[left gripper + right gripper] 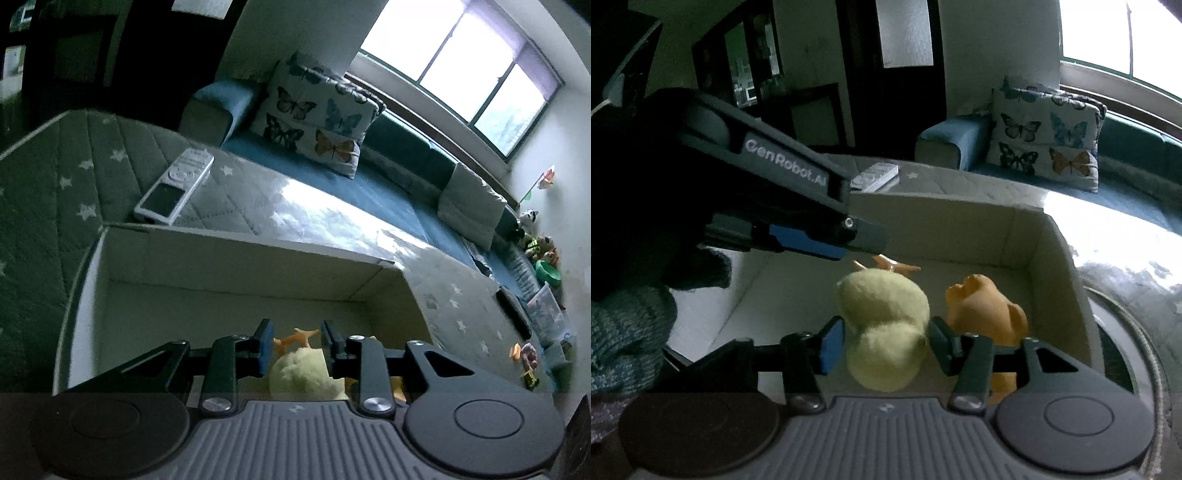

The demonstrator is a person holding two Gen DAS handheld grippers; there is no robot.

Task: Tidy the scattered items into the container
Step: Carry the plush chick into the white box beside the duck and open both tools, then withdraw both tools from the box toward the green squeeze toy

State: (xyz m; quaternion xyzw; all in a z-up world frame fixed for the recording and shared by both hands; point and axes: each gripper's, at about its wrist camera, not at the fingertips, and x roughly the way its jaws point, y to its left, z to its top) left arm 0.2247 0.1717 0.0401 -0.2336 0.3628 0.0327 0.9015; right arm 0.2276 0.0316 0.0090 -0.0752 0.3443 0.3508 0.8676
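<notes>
An open cardboard box [229, 258] [1052, 258] stands on a quilted star-pattern surface. Inside lie a pale yellow plush toy [882, 325] [306, 373], an orange animal figure [986, 306] and a small orange piece [897, 266] [295, 338]. My right gripper [882, 343] sits low in the box with its jaws on either side of the yellow plush, touching it. My left gripper [297, 339] is open above the box over the plush and the small orange piece, holding nothing; it also shows in the right wrist view [827, 240].
A white remote control [173, 188] [875, 177] lies on the quilt beyond the box. A blue sofa [332, 173] with a butterfly cushion [317, 114] runs under the window. Small toys [528, 354] lie scattered at the far right.
</notes>
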